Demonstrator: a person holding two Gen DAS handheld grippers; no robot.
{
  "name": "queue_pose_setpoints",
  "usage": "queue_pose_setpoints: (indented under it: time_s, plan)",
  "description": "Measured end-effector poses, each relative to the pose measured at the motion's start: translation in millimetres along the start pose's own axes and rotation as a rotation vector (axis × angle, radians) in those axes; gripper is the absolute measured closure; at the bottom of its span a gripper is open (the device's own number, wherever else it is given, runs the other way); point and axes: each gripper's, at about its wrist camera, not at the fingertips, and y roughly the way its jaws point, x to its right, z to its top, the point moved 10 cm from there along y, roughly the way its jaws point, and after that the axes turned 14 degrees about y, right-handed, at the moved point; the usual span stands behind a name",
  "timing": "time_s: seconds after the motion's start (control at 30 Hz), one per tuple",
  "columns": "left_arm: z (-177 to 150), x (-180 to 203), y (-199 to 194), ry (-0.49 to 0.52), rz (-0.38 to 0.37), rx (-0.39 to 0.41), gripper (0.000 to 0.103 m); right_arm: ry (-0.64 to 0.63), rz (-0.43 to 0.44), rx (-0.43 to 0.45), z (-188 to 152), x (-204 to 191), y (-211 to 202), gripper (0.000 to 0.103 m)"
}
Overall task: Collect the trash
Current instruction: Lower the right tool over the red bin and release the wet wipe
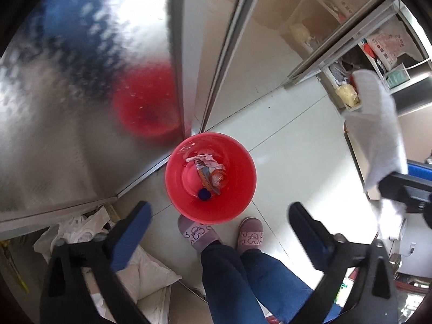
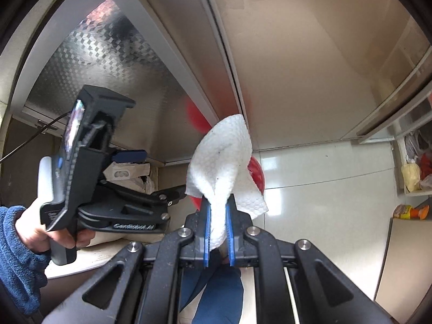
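Observation:
A red bucket point(image 1: 210, 176) stands on the pale floor below me, with scraps of trash in its bottom: a crumpled wrapper, a blue cap and an orange piece. My left gripper point(image 1: 220, 213) is open and empty, hovering above the bucket's near rim. My right gripper point(image 2: 218, 202) is shut on a white paper towel point(image 2: 224, 159), which stands up from the jaws. The towel and right gripper also show at the right edge of the left wrist view point(image 1: 378, 124). In the right wrist view the towel hides most of the bucket point(image 2: 256, 174).
A shiny metal cabinet point(image 1: 81, 94) stands left of the bucket and reflects it. The person's legs and pink slippers point(image 1: 195, 233) are just in front of the bucket. Shelves with bags point(image 1: 348, 91) are at the right. White bags point(image 1: 78, 229) lie at lower left.

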Motion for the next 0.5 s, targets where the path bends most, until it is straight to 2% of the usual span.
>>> queue_pose_setpoints:
  time_s: [0.13,0.5]
  plan:
    - [-6.4,-9.2,-6.6,-0.052,0.012,0.022,0.000,-0.011,0.011,-0.027,-0.6,2.8,17.1,0.094]
    - [-30.9,-30.4,-8.4,-0.149,0.056,-0.010,0.000,-0.054,0.007,-0.112,-8.5,5.6,76.3,0.092]
